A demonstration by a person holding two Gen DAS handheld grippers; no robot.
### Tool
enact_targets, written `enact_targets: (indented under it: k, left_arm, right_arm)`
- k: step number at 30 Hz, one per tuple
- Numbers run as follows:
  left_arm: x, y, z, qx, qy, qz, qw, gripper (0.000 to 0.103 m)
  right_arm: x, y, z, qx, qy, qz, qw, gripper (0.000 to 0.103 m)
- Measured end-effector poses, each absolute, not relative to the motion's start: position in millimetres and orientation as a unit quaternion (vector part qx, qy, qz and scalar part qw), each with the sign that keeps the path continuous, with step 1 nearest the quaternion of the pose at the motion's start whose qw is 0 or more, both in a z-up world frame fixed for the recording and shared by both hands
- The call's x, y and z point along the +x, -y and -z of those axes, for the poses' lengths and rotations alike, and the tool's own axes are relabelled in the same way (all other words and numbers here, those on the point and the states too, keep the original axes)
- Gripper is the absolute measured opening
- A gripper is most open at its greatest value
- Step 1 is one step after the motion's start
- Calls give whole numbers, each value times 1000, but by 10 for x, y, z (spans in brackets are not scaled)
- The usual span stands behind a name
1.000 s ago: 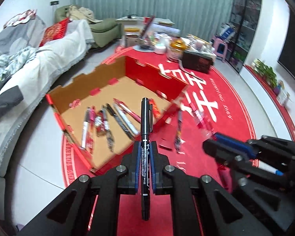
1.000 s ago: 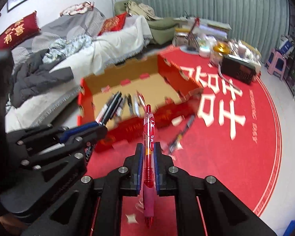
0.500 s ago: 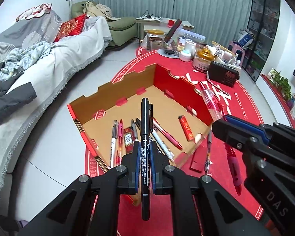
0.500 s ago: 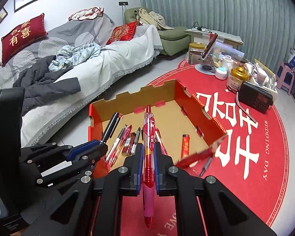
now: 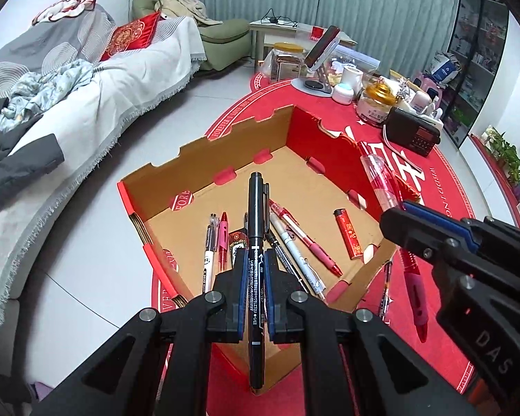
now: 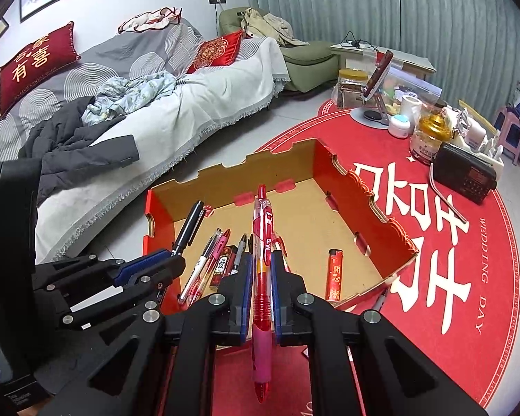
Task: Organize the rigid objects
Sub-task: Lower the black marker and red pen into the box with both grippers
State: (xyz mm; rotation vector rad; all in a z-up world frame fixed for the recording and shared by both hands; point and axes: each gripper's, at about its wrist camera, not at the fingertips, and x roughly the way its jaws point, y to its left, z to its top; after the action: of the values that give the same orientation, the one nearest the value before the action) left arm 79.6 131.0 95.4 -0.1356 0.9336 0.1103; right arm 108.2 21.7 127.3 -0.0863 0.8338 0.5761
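My left gripper [image 5: 253,267] is shut on a black marker [image 5: 256,228], held above the near side of a shallow red cardboard box [image 5: 204,145]. My right gripper [image 6: 262,270] is shut on a red gel pen [image 6: 262,260], also above the box [image 6: 364,187]. Inside the box lie several pens [image 5: 294,249] and a red lighter [image 5: 347,234]. The right gripper with its red pen also shows at the right in the left wrist view [image 5: 395,220]. The left gripper with its marker shows at the left in the right wrist view [image 6: 170,260].
The box sits on a round red rug [image 6: 485,277]. A pen [image 5: 384,287] lies on the rug just outside the box. A black radio [image 6: 464,173], jars and a phone stand crowd the rug's far side. A covered sofa [image 6: 156,104] stands to the left.
Both grippers have moved up and back from the rug, each holding its pen, so the view looks down into the box. The motion blur has gone.
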Motion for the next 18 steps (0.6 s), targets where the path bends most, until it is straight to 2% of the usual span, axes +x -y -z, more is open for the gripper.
enact_targets:
  k: [18]
  left_arm:
    - [1033, -1454, -872, -69, -462, -69, 882, 9]
  right_arm:
    - [1328, -392, -1214, -44, -403, -289, 867, 11]
